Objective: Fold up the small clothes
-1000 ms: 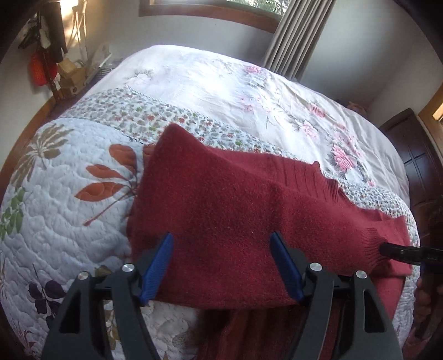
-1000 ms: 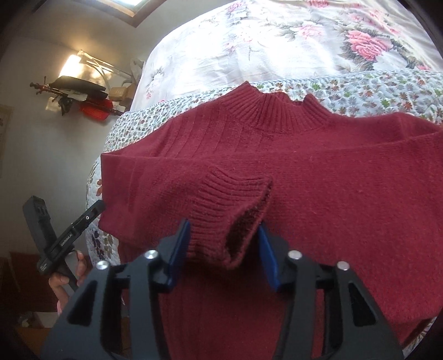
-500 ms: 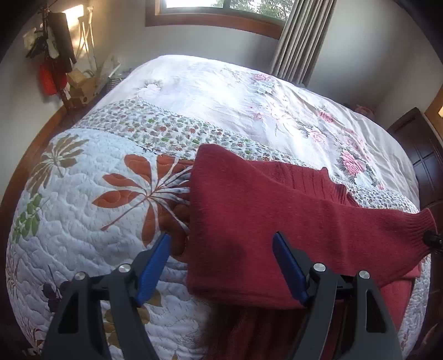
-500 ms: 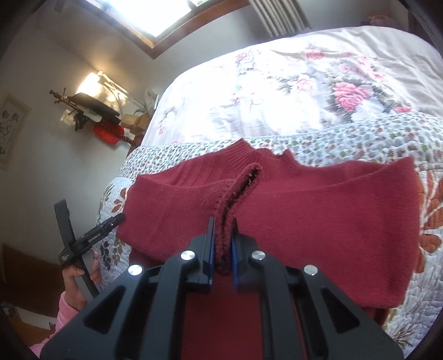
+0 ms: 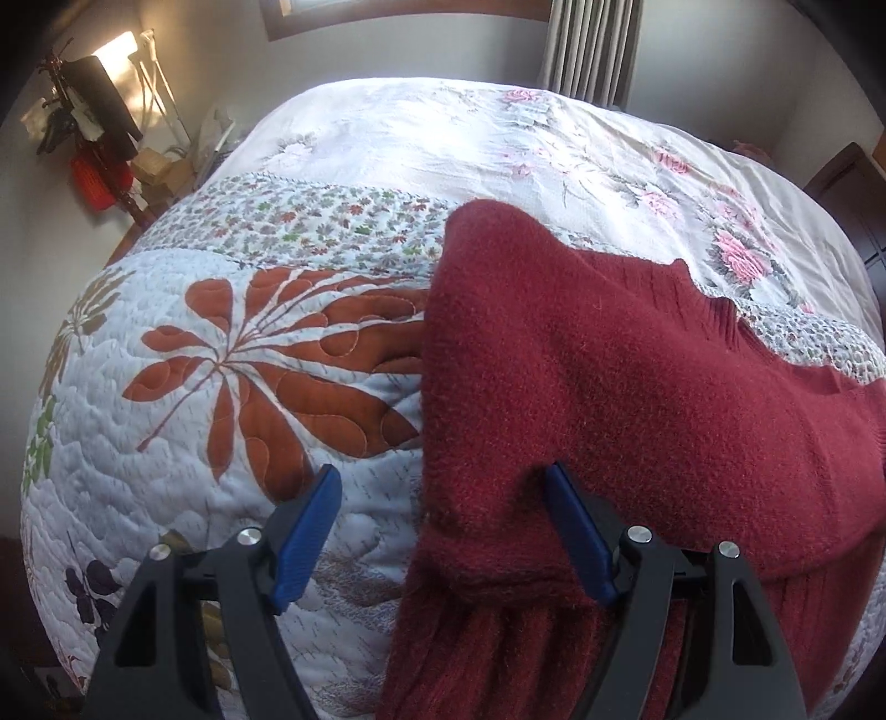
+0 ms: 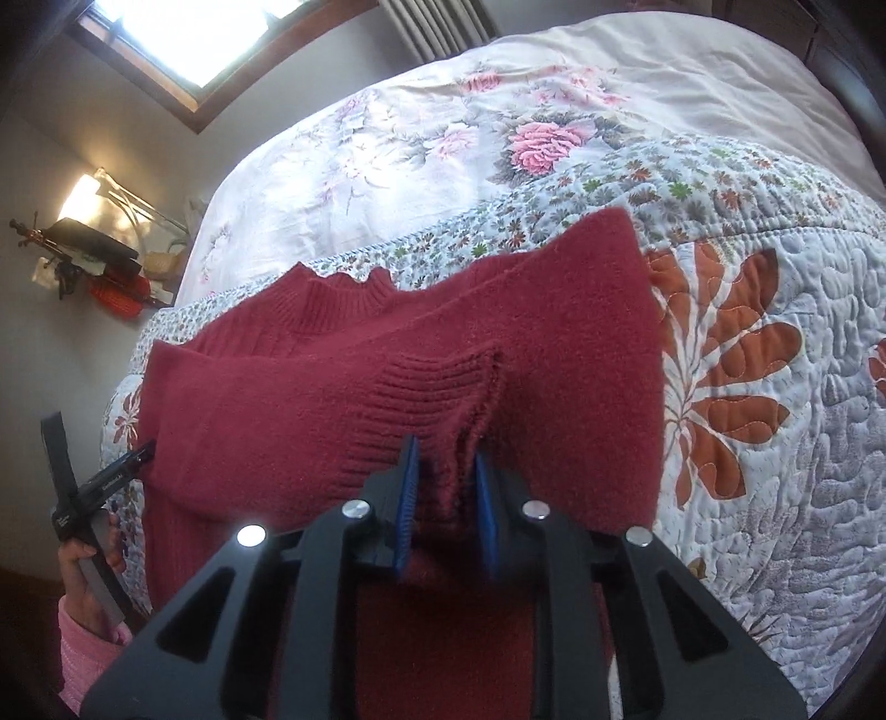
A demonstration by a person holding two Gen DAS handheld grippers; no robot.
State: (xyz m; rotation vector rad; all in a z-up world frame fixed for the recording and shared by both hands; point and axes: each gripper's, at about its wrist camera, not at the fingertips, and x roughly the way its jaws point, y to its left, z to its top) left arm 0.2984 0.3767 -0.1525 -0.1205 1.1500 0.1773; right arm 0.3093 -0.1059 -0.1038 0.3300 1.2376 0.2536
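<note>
Red sweater is spread on the near part of the bed's quilt, one sleeve folded across it. Right gripper is pinching that sleeve's ribbed cuff. Left gripper is spread wide over the sweater's left edge, gripping nothing.

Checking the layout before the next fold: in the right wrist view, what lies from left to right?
Hand holding the left gripper → red sweater → ribbed cuff in the right gripper → quilt.

Bright window daylight (fisheye-bent, dark corners), sharp throughout.
</note>
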